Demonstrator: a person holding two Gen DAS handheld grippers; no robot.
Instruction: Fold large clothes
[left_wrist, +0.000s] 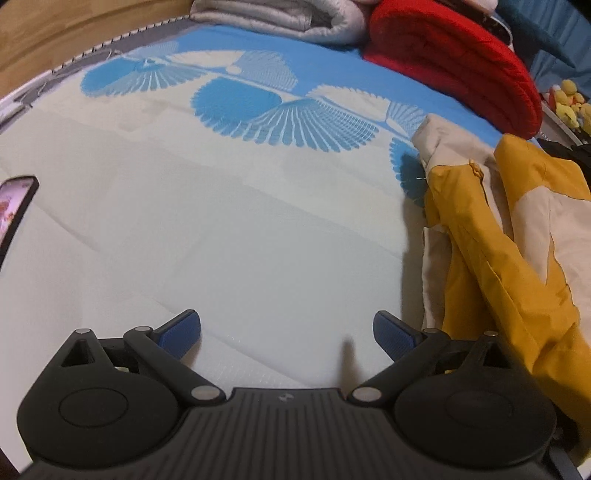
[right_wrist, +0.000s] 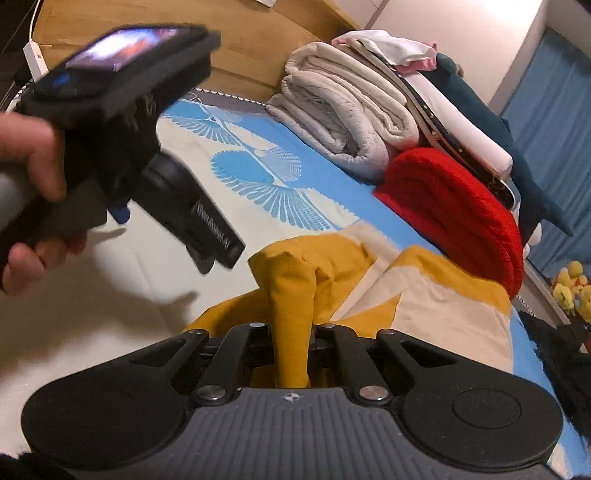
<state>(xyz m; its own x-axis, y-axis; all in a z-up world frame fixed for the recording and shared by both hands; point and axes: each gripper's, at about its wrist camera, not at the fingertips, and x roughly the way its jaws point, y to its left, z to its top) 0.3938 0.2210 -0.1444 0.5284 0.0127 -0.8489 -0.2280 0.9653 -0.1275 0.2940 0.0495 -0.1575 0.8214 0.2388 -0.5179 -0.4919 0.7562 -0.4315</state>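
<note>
A: Nearest the lens, right wrist view: right gripper (right_wrist: 291, 332) clamped on a bunched fold of the mustard-and-cream jacket (right_wrist: 424, 295). The yellow cloth runs straight up between the closed jaws, pulled into a peak. Likely reason: lifting one edge or sleeve so it can be carried across for a fold.

B: And the other tongs?

A: Left gripper (left_wrist: 287, 334) stands wide apart, blue pads (left_wrist: 181, 332) bare, nothing between them. It hangs over bare sheet, jacket (left_wrist: 498, 236) just beside it on its right. My reading: free and waiting to take a second corner.

B: Where does the garment lie?

A: Crumpled on the bed sheet (left_wrist: 221, 229), pale with a blue fan print, towards the red blanket side. Not spread flat yet, so folding is at an early stage.

B: Surroundings, big to small?

A: Folded grey-white quilt (right_wrist: 343, 122) at the head; rolled red blanket (right_wrist: 458, 214) close behind the jacket, limiting room on that side; yellow plush toys (right_wrist: 572, 288) at the bed edge; a lit phone screen (left_wrist: 14, 210) at the left-view margin.

B: Obstructions?

A: The person's hand (right_wrist: 26, 177) and the left tool cross the open sheet where the cloth could be laid.
</note>
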